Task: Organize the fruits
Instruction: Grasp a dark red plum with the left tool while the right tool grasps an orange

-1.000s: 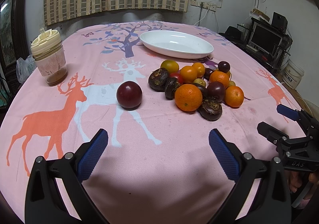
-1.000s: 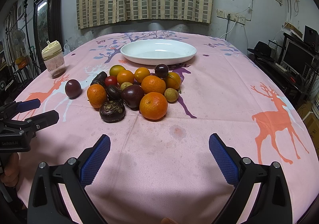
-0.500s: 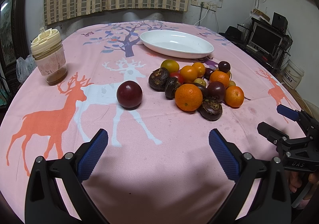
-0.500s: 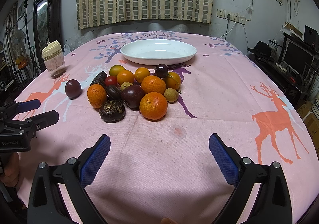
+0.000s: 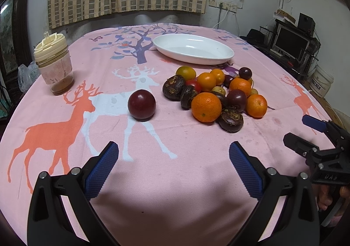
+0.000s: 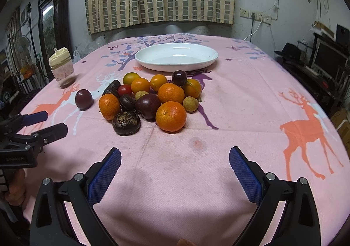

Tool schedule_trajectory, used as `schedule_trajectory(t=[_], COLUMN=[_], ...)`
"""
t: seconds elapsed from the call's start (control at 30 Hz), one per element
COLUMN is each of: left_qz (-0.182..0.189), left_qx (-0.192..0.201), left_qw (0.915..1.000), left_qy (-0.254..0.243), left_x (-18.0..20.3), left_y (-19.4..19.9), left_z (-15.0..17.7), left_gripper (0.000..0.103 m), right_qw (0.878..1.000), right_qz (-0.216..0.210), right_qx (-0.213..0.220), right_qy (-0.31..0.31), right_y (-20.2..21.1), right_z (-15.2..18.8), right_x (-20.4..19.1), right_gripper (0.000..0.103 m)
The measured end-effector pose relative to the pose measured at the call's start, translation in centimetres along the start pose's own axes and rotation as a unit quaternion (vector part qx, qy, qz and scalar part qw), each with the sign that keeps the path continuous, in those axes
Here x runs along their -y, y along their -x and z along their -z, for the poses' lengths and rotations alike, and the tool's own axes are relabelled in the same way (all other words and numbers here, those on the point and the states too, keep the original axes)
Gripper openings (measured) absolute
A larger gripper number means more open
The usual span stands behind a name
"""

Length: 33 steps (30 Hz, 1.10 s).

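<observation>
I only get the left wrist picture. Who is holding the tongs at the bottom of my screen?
Observer: A person. The right wrist view shows a hand gripping the handle of the left tongs.
Visitor: Anything in the room past my left edge?
Observer: A standing fan by the wall.
Visitor: Are the other tongs carrying fruit?
Observer: No. The right tongs are open, with only pink tablecloth between their blue pads.

Dim indoor light, fisheye-warped edges
</observation>
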<state>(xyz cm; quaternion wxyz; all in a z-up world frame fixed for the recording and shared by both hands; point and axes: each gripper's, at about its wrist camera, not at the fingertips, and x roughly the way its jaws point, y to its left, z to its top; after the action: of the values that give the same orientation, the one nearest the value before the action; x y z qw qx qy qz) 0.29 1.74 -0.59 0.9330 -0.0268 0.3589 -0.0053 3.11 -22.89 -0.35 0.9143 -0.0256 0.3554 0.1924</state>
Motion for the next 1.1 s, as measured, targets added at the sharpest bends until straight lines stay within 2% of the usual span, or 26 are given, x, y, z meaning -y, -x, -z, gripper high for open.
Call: schedule_trajectory(t=[0.03,0.1,0.17,0.23,0.37,0.47,0.57,0.63,0.7,0.83,0.93,1.1], left_qz=[0.002,0.006,0.013,0.017,0.03,0.035,0.04,0.051,0.077,0.105,0.09,0.049], left_qx=[0.001,0.004,0.008,0.009,0.007,0.004,0.004,-0.003,-0.02,-0.064,-0.06,-0.056], left_qw=[1.0,0.9999,0.9998,0.9997,0.9995,0.9994,0.9991,0.9983,0.9962,0.9913,0.9931,0.9971], left_qy=[-0.002,-0.007,-0.013,-0.015,-0.011,0.0,0.016,0.027,0.036,0.047,0.045,-0.016], left_x=[0.1,0.2,0.4,0.5,0.4,0.1,-0.4,-0.9,-1.5,-2.8,-4.1,-4.5], left_y=[0.0,0.2,0.3,0.3,0.4,0.4,0.5,0.4,0.0,-1.3,-1.7,-3.6], left_z=[0.1,0.1,0.2,0.0,0.1,0.0,0.0,-0.1,-0.2,-0.9,-2.3,-4.7], left_gripper=[0.099,0.099,0.099,0.099,0.099,0.099,0.099,0.099,0.099,0.099,0.099,0.099], right_qw=[1.0,1.0,1.0,0.998,0.995,0.992,0.989,0.988,0.988,0.987,0.988,0.988], right_qz=[-0.007,-0.008,-0.002,-0.006,-0.01,0.003,-0.004,-0.012,-0.02,-0.021,-0.03,-0.061], right_qx=[-0.002,-0.012,-0.024,-0.04,-0.073,-0.088,-0.108,-0.123,-0.129,-0.128,-0.126,-0.126], right_qy=[-0.006,0.0,0.019,0.039,0.073,0.095,0.101,0.094,0.086,0.093,0.089,0.058], right_y=[-0.1,-0.6,-1.3,-2.3,-4.6,-6.1,-7.4,-8.2,-8.8,-9.0,-8.9,-8.9], right_z=[-0.3,-0.8,-1.4,-2.0,-3.5,-4.2,-4.3,-4.4,-4.7,-5.0,-5.0,-5.1], right_x=[0.1,0.2,0.0,-0.2,-1.2,-1.9,-2.1,-1.9,-1.6,-1.4,-1.0,0.2], right_gripper=[0.099,0.091,0.071,0.066,0.065,0.065,0.058,0.057,0.056,0.043,0.042,0.042])
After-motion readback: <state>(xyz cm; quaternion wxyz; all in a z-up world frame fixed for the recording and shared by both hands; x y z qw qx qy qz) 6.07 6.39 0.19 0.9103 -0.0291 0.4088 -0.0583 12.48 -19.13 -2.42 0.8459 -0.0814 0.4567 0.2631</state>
